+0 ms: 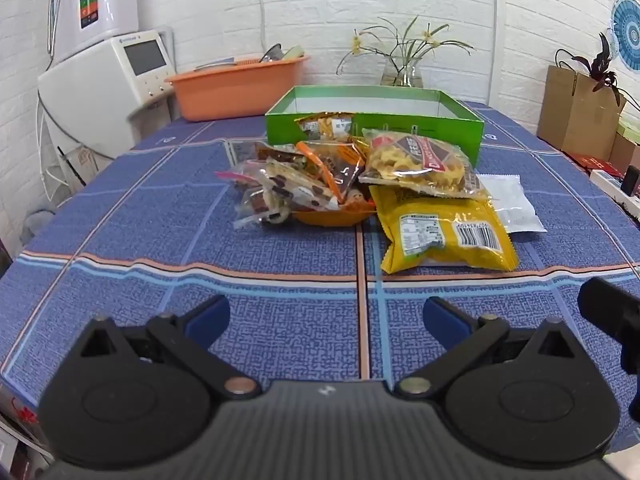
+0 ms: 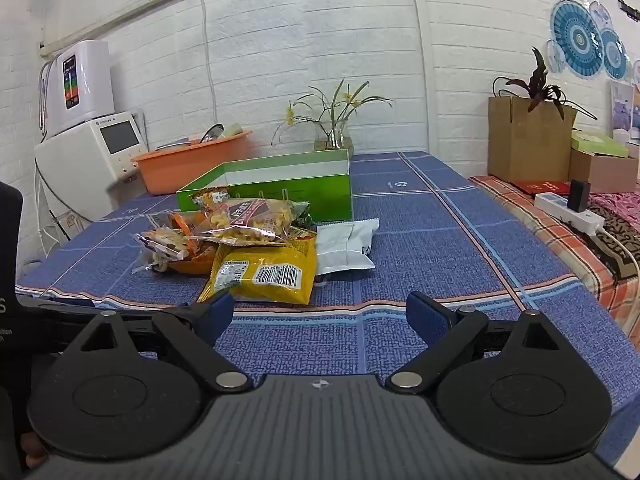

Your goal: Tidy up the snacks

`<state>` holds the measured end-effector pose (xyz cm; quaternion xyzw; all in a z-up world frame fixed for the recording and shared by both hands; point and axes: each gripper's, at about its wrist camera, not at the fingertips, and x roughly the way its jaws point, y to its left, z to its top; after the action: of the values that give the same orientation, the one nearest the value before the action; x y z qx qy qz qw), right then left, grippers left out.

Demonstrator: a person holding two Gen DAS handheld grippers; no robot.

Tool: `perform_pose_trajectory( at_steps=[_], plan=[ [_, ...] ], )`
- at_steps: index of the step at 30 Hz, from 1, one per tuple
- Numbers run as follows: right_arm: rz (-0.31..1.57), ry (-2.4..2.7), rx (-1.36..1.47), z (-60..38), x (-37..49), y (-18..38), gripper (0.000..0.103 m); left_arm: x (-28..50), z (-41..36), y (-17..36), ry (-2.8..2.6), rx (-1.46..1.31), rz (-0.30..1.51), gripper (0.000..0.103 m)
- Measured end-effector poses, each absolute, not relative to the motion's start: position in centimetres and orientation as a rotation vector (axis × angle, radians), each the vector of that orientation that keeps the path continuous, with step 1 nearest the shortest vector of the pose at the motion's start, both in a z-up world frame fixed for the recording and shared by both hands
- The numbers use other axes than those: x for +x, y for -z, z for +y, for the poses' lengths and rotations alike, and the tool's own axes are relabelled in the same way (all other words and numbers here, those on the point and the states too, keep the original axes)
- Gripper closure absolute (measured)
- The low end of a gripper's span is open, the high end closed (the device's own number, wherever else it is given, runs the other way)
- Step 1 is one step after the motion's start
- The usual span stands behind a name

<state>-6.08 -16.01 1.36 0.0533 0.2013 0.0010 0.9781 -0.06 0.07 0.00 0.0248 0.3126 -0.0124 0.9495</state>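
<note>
Basically nothing's sorted yet: snack pile (image 1: 360, 184) sits mid-frame outside the green box (image 1: 376, 120), left gripper (image 1: 326, 320) and right gripper (image 2: 320, 316) both spread wide, empty.

A blue grid-patterned cloth (image 1: 160, 216) covers the counter. At its far left edge sits an orange plastic basin (image 1: 236, 88) holding dishes, beside a white appliance with a grey screen (image 2: 116, 140). A clear glass vase of thin green stems with yellow flowers (image 2: 334, 136) stands against the white brick wall (image 2: 300, 40). To the right, a brown cardboard box (image 2: 528, 144) carries a dark purple-leaved plant (image 2: 540, 84), near a white power strip (image 2: 568, 210).
</note>
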Motion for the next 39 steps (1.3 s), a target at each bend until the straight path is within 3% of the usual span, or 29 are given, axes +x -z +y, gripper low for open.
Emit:
perform_pose_trajectory(
  at_steps=[26,39],
  plan=[
    [0.427,-0.066,0.214,-17.0,-6.1,-0.4,0.000,-2.0,0.7,-0.8,0.083,-0.026,0.556,0.000],
    [0.449,-0.003,0.166,-16.6,-5.8,-0.3,0.000,-1.0,-0.6,0.6,0.091,0.059,0.647,0.000]
  ],
)
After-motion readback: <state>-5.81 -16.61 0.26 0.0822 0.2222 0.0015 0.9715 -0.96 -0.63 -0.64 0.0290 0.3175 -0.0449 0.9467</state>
